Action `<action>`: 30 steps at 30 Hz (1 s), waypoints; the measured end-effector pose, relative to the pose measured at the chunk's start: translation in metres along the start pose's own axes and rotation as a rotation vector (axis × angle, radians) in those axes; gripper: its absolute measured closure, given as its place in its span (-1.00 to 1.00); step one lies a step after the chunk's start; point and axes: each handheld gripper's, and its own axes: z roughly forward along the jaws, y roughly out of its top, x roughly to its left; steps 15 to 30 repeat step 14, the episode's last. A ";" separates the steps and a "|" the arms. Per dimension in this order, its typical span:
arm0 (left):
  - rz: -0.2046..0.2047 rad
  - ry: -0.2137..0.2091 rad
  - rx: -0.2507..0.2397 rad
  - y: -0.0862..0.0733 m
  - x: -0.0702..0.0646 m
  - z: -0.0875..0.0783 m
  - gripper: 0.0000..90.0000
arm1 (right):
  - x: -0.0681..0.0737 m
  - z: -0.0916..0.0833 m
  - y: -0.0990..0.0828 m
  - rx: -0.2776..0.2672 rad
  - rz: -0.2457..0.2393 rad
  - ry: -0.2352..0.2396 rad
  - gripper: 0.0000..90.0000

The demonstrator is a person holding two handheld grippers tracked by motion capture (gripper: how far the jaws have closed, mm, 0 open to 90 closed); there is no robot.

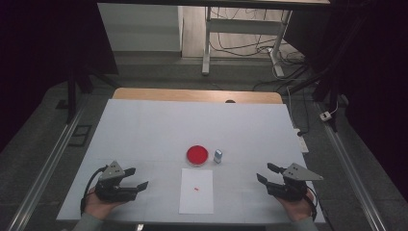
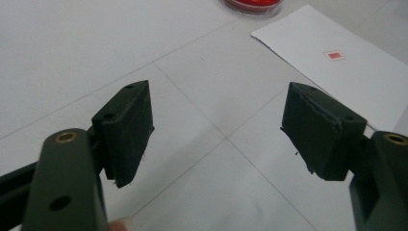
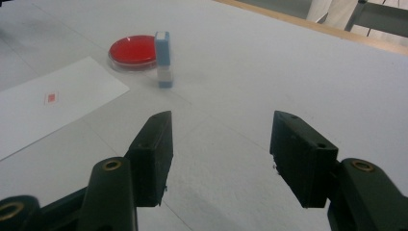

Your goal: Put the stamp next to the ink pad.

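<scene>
Right claw (image 1: 270,177): jaws apart, nothing between them, near the table (image 1: 144,125) edge.
Left claw (image 1: 136,179): jaws apart, empty.
Stamp (image 1: 218,156): upright, long axis vertical, just right of the red ink pad (image 1: 197,155); ahead-left of the right claw, likely the nearer one.
Paper (image 1: 197,197): in front of the pad, small red mark (image 1: 196,188) on it.
Views: the right claw view shows the stamp (image 3: 163,58) apart from the pad (image 3: 133,51); the left claw view catches the pad's rim (image 2: 252,6) and the paper (image 2: 337,72).

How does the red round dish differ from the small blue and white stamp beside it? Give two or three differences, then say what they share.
Shape: the red dish is round and flat; the stamp is a narrow block.
Pose: the dish lies low on the table; the stamp stands upright, taller than the dish.
Colour: the dish is red; the stamp is blue and white.
Shared: both rest on the table just beyond the paper sheet, close together, with neither gripper touching them.
</scene>
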 end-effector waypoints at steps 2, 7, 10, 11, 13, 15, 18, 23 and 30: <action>-0.001 0.001 -0.001 0.000 0.000 0.000 -0.41 | -0.001 0.000 -0.001 0.005 -0.011 0.003 -0.10; -0.001 0.001 -0.001 0.000 0.001 0.000 -0.41 | 0.000 0.002 -0.001 0.017 -0.024 0.005 -0.09; -0.002 0.002 -0.005 0.001 0.001 0.000 -0.41 | 0.000 0.002 -0.001 0.017 -0.026 0.005 -0.09; -0.003 0.002 -0.006 0.001 0.001 0.000 -0.41 | 0.000 0.002 -0.001 0.018 -0.027 0.001 -0.09; -0.004 0.002 -0.006 0.001 0.002 -0.001 -0.41 | 0.000 0.002 -0.001 0.015 -0.024 0.005 -0.09; -0.004 0.002 -0.007 0.001 0.002 -0.001 -0.41 | 0.000 0.001 -0.001 0.015 -0.023 0.005 -0.09; -0.004 0.002 -0.007 0.001 0.002 -0.001 -0.41 | 0.000 0.001 -0.001 0.015 -0.023 0.005 -0.09; -0.004 0.002 -0.007 0.001 0.002 -0.001 -0.41 | 0.000 0.001 -0.001 0.015 -0.023 0.005 -0.09; -0.004 0.002 -0.007 0.001 0.002 -0.001 -0.41 | 0.000 0.001 -0.001 0.015 -0.023 0.005 -0.09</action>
